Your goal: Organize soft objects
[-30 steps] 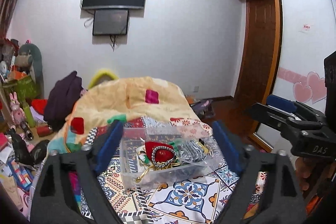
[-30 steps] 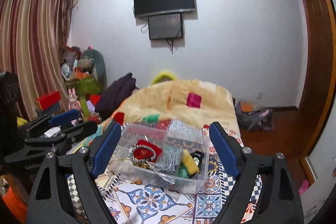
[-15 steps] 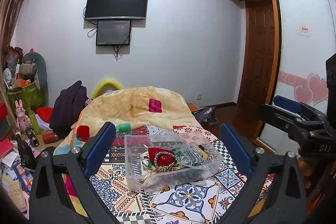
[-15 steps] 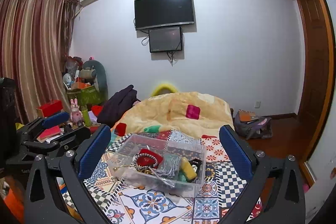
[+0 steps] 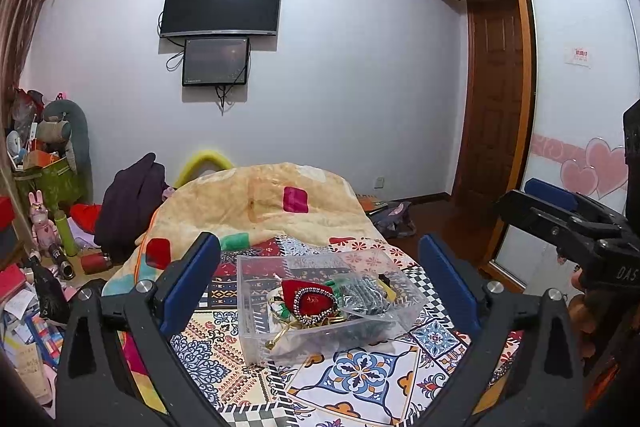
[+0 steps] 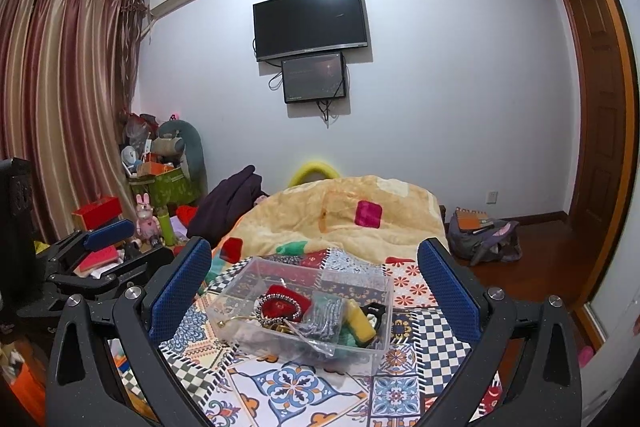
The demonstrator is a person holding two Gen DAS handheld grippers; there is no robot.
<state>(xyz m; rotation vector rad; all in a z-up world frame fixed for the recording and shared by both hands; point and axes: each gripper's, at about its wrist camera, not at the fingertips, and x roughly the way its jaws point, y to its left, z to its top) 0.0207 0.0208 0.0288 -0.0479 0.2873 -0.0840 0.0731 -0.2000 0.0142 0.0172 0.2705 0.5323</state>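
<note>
Only the right view shows the yellow sponge in the clear box (patterned bedspread beneath), lying beyond both empty, wide-apart left gripper and right gripper.

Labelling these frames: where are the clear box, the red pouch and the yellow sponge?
clear box [image 5: 256,311], left wrist view, near-left wall.
red pouch [image 5: 310,301], left wrist view, its middle.
yellow sponge [image 6: 360,323], right wrist view, top face.

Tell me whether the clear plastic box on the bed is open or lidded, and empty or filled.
Open and partly filled. The clear plastic box shows no lid; a red pouch, a yellow sponge and other small items lie inside.
</note>
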